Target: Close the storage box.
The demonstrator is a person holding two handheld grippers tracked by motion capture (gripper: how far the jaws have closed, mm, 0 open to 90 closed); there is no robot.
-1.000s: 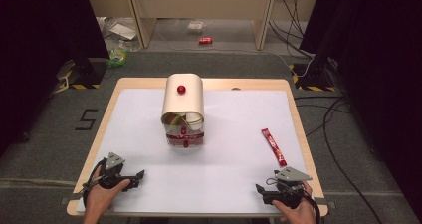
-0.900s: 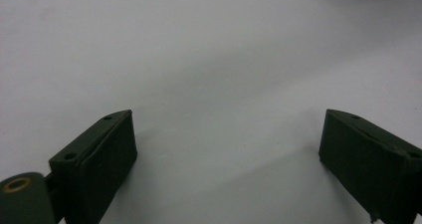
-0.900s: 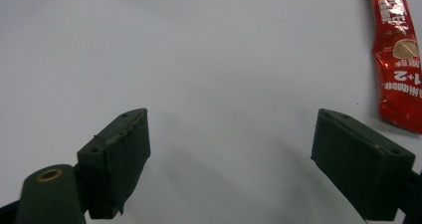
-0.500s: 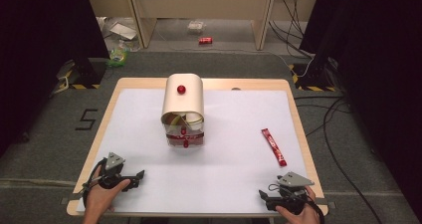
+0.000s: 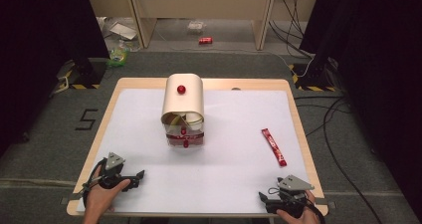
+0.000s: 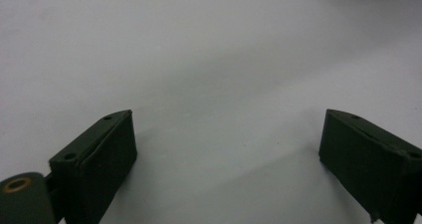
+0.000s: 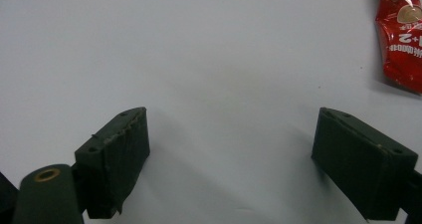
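A beige roll-top box (image 5: 182, 104) with a red knob (image 5: 181, 89) stands mid-table; its clear lower front shows red items inside. A red sachet (image 5: 274, 147) lies flat to its right, and its end shows at the upper right of the right gripper view as the sachet (image 7: 400, 40). My left gripper (image 5: 137, 178) rests near the front left edge, held by a hand, jaws wide apart over bare white surface (image 6: 226, 134). My right gripper (image 5: 264, 201) sits at the front right edge, also open with nothing between its jaws (image 7: 231, 134).
The white table top (image 5: 234, 134) has a wooden rim (image 5: 298, 129). Beyond the table, the grey floor holds cables, a red can (image 5: 205, 40) and some litter near wooden furniture. Dark curtains flank both sides.
The right gripper has slid a little back toward the table's front edge. The left gripper, box and sachet have stayed in place.
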